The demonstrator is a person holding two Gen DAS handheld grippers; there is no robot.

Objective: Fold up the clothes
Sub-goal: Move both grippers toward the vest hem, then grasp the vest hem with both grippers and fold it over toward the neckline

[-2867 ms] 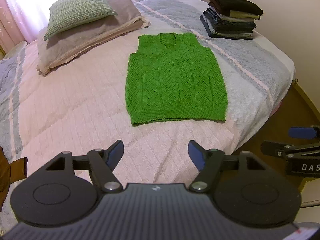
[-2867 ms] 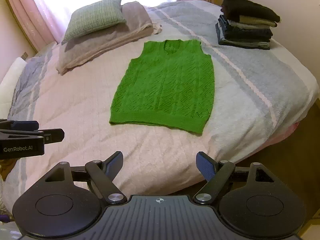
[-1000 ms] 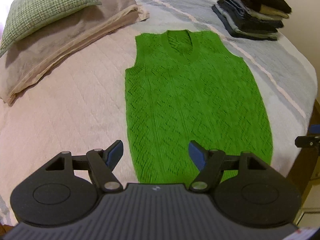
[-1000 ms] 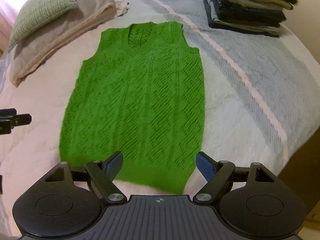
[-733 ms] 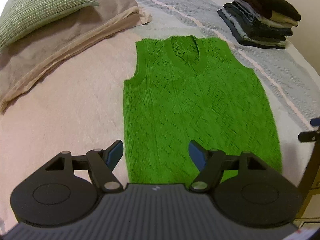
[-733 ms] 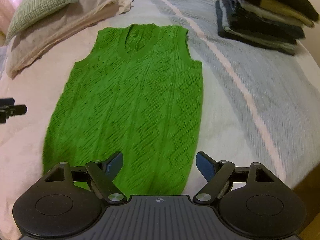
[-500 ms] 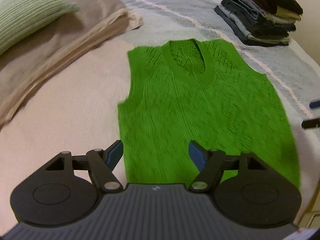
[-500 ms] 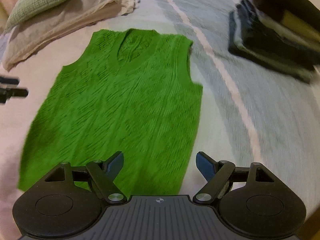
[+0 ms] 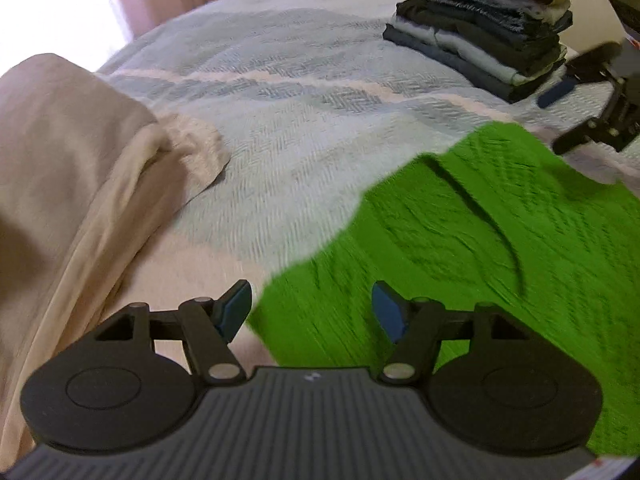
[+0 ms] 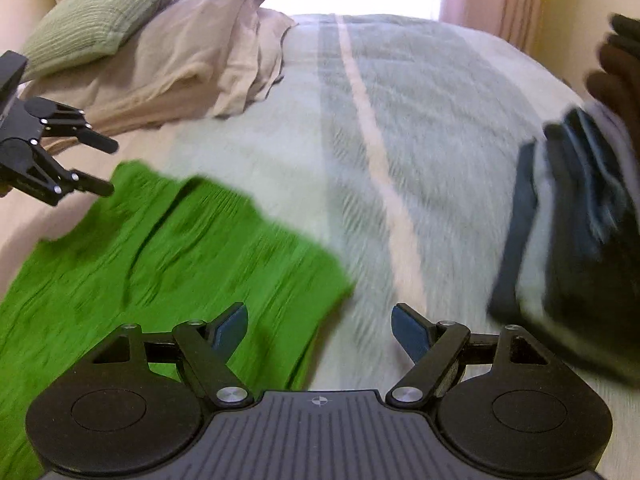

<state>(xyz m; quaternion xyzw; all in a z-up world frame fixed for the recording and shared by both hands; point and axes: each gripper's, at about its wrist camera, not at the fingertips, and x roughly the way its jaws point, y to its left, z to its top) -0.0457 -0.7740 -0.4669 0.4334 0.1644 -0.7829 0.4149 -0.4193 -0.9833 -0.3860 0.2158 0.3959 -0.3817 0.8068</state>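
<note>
Left wrist view, left gripper (image 9: 311,312) closing above green vest (image 9: 460,240), right gripper (image 10: 319,328) fingers apart, no legible writing.

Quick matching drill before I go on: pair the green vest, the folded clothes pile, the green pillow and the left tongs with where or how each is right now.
Things:
1. green vest
2. folded clothes pile
3. green pillow
4. left tongs

States:
A. stacked at the bed's far right edge
B. closing, over the vest's shoulder, pads not on it
C. resting on the beige bedding
D. lying flat on the bedspread

Pairs: 1-D, 2-A, 3-C, 4-B
</note>
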